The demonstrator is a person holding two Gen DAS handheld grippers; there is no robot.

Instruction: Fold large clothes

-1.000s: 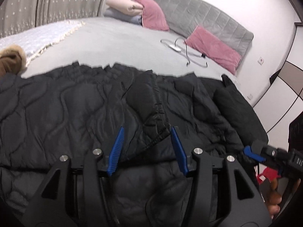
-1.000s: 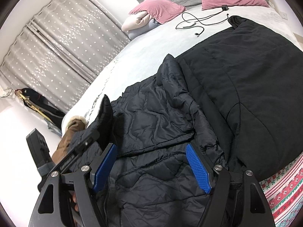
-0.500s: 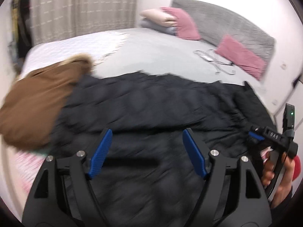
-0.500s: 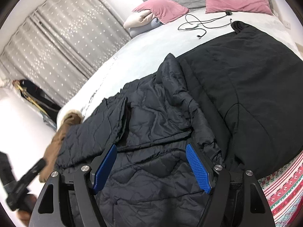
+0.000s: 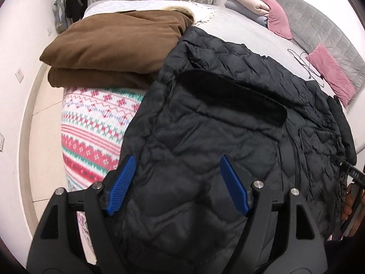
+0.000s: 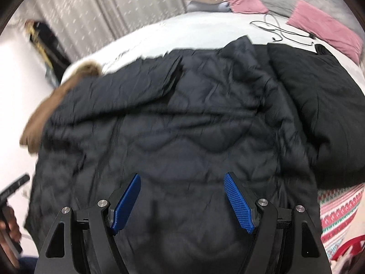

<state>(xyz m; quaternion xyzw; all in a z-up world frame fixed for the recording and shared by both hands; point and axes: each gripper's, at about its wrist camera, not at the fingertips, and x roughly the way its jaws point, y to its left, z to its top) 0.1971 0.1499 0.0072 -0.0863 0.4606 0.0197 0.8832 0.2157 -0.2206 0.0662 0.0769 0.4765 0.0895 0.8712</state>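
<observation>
The left gripper [image 5: 176, 183] has just let go of the sleeve and swung toward the jacket's [image 5: 228, 137] left edge, jaws apart and empty. The right gripper [image 6: 182, 202] hangs released too. The jacket lies across the bed's [image 5: 239, 29] near edge, sleeve folded in; the next fold can probably begin.

The black quilted jacket [image 5: 216, 137] covers most of the near end of the bed [image 5: 239, 32], spilling over its edge onto the patterned blanket [image 5: 91, 137]. To its left the folded brown coat [image 5: 114, 45] lies stacked against the jacket's far left corner, so no gap is left there. To the right a second black garment [image 6: 319, 105] overlaps the jacket's side. Beyond the jacket the grey bedding lies bare up to the cable [image 6: 280, 32] and the pink pillows [image 5: 328, 73] (the widest free stretch). Both tongs, left [image 5: 178, 182] and right [image 6: 182, 201], hang wide open over the jacket, nothing between their pads.
</observation>
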